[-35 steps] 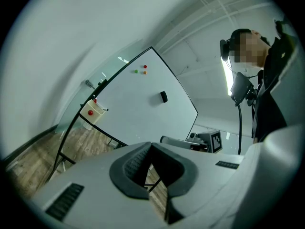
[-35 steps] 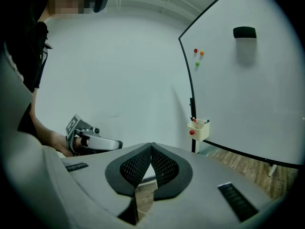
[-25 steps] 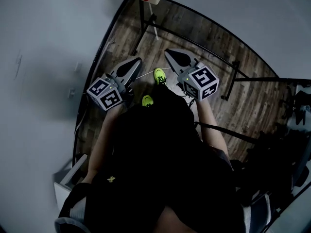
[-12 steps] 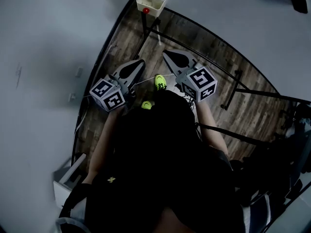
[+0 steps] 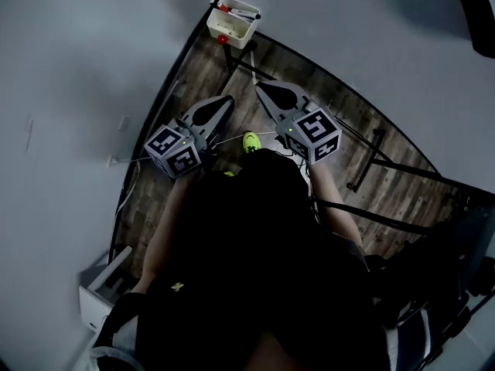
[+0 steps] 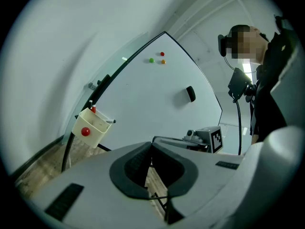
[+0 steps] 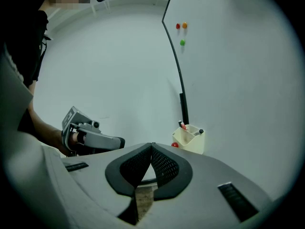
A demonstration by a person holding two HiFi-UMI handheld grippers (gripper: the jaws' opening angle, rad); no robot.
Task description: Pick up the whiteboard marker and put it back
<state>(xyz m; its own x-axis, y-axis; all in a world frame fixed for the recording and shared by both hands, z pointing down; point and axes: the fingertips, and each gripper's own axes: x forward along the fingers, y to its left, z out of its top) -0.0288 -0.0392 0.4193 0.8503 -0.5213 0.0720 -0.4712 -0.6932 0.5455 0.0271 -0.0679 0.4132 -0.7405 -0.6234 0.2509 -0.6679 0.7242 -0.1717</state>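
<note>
A cream marker holder hangs at the whiteboard's lower corner, with a red magnet on its front. A white marker and a red-capped one lie in it. The holder shows at the left in the left gripper view, and the holder just right of centre in the right gripper view. My left gripper and right gripper are held side by side over the wooden floor, short of the holder. Both are shut with nothing between the pads: left gripper, right gripper.
The whiteboard carries a black eraser and coloured magnets. Its black stand legs cross the floor on the right. A grey wall bounds the left. A white box sits low left. My green shoe is below the grippers.
Both grippers have moved forward together toward the holder, which has come further into the head view. The shoes have shifted with the step. Both jaws stay shut.
</note>
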